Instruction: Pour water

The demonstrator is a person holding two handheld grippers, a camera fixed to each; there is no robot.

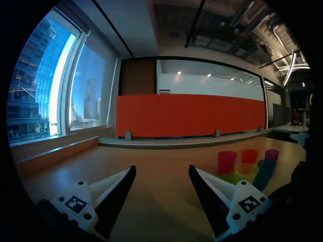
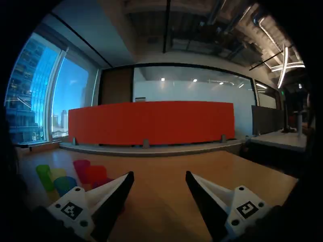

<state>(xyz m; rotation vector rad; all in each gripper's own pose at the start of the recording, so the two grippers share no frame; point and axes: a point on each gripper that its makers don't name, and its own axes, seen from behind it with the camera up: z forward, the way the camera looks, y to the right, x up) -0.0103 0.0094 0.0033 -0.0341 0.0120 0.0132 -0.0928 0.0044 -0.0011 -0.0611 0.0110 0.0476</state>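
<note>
Standing upright in a tight cluster on the wooden table (image 1: 169,155), lower right of the left gripper view:
- back row: pink cup (image 1: 227,161), red cup (image 1: 249,156), purple cup (image 1: 271,154)
- front row: green cup (image 1: 229,178), yellow cup (image 1: 246,171), teal cup (image 1: 264,174)

Touching or nearly touching one another. Contents too small to tell. Also showing at lower left of the right gripper view, partly hiding behind the finger on that side of the frame.

Left gripper (image 1: 162,167): hovering over bare tabletop at bottom centre of its view, gaping wide, gripping nothing, lying just left of the cluster.

Right gripper (image 2: 159,173): spreading wide at bottom centre of its view, holding nothing, pointing across the table.

Running across the middle of both views, behind the table: orange partition (image 1: 189,115), standing on a grey ledge (image 1: 161,142).

Rising along the left edge of both views: tall windows (image 1: 40,92).

Hanging at upper right: strip lights (image 1: 292,66), glowing beneath exposed pipes (image 1: 278,34).

Sitting at far right of the right gripper view: another desk (image 2: 278,139).
</note>
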